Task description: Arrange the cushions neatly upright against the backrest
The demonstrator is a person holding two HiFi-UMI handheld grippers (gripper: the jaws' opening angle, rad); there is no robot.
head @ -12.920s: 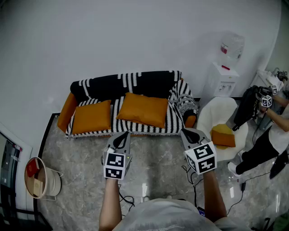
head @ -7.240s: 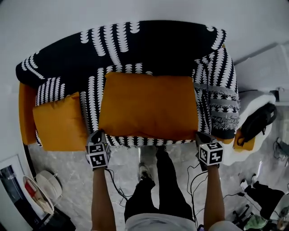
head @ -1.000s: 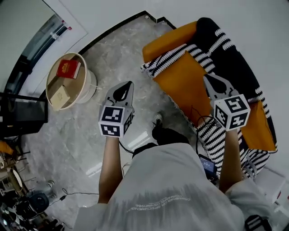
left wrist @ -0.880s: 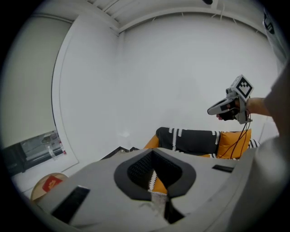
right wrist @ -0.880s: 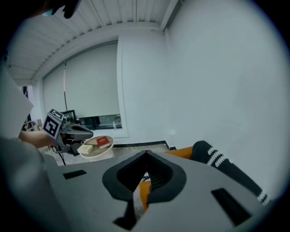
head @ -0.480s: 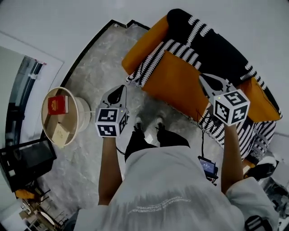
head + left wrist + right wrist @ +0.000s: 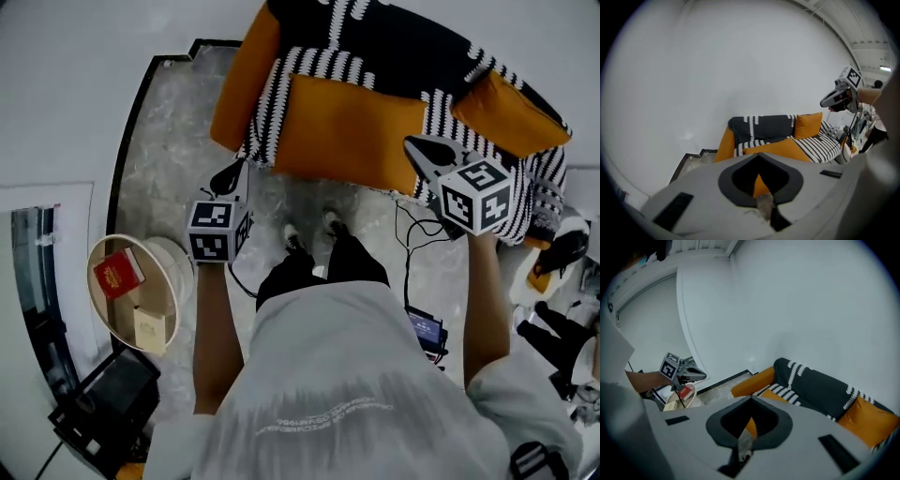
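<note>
Head view has the person standing on the floor (image 7: 169,159) in front of the sofa (image 7: 272,103), a round basket (image 7: 173,267) at the far left. The left tongs (image 7: 228,176) hang over the floor just off the sofa's left near corner, pressed together with nothing between them. To their right, a large flat cushion (image 7: 352,131) lies face-up on the seat, its far edge close to the backrest (image 7: 394,37) but not raised against it. The right tongs (image 7: 419,148) hover at that cushion's right near corner, also shut and empty; whether they touch it cannot be told. Further right, an upright cushion (image 7: 511,112) leans on the backrest at the sofa's right end.

Judging by this, one cushion looks placed and the flat one is the step in hand, at the approach. The next move calls for both tongs to part, take the flat cushion's near edge at either end, and tip it up until it stands against the backrest beside the other.
</note>
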